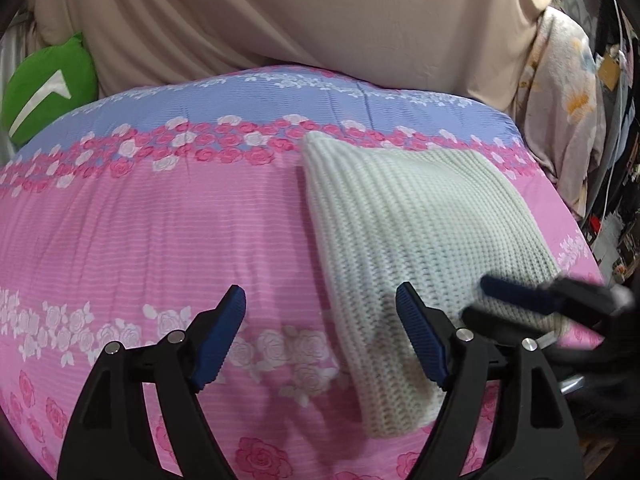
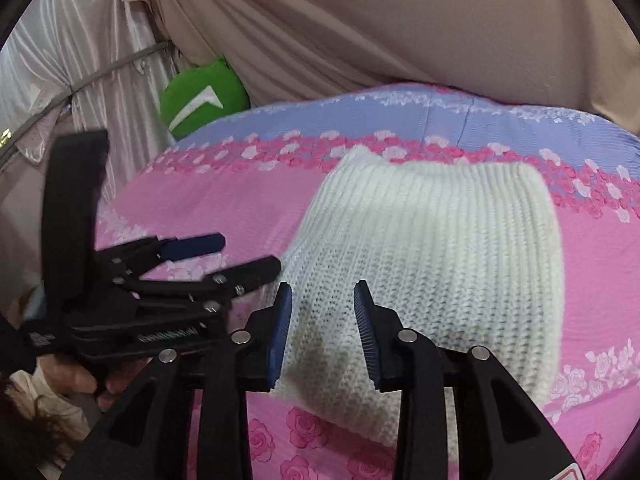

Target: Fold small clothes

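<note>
Left claw (image 1: pixel 320 340) stood wide apart with nothing between its pads, hovering over the bedspread (image 1: pixel 160 232); the near left edge of the knit piece (image 1: pixel 420 232) lay just under its right-hand finger. Right claw (image 2: pixel 323 332) was partly apart, gripping nothing, its pads straddling the air above the near edge of the same knit piece, which seemed to be a white ribbed garment lying flat on the bed, apparently already doubled over.

Risks, as judged from here:
- The two claws sat close together at the near edge. If both went in at once they could knock fingers or grab the same spot.
- The knit is thick and loose. A shallow pinch might catch only the top layer, and the fold would open on lifting.
- The soft bed gives under pressure, so a pad could snag bedspread along with the knit.

Beyond the claws, the knit's far edge reached the band of roses. Farther off to the left was a green cushion (image 1: pixel 48 88), with a beige drape (image 1: pixel 320 20) behind it and a flowered cloth (image 1: pixel 568 92) hanging far right. Nothing lay on the knit or blocked it.
</note>
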`<state>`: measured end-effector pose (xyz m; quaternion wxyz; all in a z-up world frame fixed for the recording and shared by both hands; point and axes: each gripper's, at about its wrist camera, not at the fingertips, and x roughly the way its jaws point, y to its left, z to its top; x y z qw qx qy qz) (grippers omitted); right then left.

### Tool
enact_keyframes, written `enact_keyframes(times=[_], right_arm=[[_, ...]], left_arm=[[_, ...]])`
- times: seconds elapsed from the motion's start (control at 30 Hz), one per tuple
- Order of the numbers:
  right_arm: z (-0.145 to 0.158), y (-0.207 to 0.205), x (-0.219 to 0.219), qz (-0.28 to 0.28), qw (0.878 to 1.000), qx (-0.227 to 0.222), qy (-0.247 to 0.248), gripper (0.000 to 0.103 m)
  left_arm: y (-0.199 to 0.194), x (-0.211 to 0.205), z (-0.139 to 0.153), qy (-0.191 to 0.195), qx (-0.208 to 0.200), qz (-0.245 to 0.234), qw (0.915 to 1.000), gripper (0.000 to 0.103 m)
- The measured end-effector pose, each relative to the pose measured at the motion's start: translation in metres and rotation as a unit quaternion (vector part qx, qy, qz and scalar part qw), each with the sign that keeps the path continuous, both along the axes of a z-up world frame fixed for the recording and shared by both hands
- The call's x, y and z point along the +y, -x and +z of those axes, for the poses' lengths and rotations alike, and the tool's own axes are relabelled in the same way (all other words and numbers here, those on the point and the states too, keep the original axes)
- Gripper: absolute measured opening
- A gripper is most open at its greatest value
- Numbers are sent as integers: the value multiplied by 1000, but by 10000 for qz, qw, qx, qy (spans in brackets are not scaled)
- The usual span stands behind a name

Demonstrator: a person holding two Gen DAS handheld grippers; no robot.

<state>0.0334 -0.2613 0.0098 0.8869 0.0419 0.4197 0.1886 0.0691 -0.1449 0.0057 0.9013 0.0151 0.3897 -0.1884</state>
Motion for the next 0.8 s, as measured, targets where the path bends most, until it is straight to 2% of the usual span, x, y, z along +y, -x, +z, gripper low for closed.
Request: enact_keyframes(times=[0.03, 0.1, 0.13, 0.2, 0.3, 0.33, 0.4, 0.43, 0.5, 0.53, 0.57, 0.67, 0.8], right_arm=[[-14, -4, 2, 17, 9999, 91, 41, 35], [-11, 2, 1, 77, 10000, -23, -10, 35], [-3, 3, -2, 78, 10000, -8, -54, 34], [26, 6, -17, -36, 9992, -307, -269, 34], [60, 2, -51, -540, 9951, -775, -294, 35], [63, -4, -60, -686, 9940, -805, -294, 35], [58, -22, -85, -1029, 9915, -669, -425, 35], [50, -32, -95, -1173, 9907, -549, -423, 35], [16, -63, -113, -1569, 9875, -56, -114, 34], [0, -75, -118, -1579, 9873, 129, -139, 29], [-5, -77, -122, -1541, 9874, -35, -349, 29], [10, -68, -123, -1653, 9848, -36, -533, 29], [45, -24, -117, -1466, 9840, -586, -828, 32]], left_arm=[[-1, 3, 0, 18, 9, 43, 10000, 75], [-3, 8, 1, 19, 16, 116, 9999, 75], [-5, 9, 1, 7, 8, 131, 9999, 75], [-6, 8, 7, 23, -40, 105, 9999, 75], [-4, -3, 20, 178, -214, -91, 9996, 76], [-3, -9, 25, 217, -274, -174, 9992, 79], [-1, -22, 33, 310, -396, -379, 9980, 86], [0, -30, 35, 322, -438, -490, 9973, 86], [1, -47, 36, 270, -480, -708, 9960, 86], [1, -56, 34, 226, -469, -788, 9955, 86], [-1, -66, 30, 173, -422, -873, 9951, 86], [-6, -84, 18, 14, -246, -980, 9949, 86], [-10, -89, 6, -111, -108, -927, 9956, 86]])
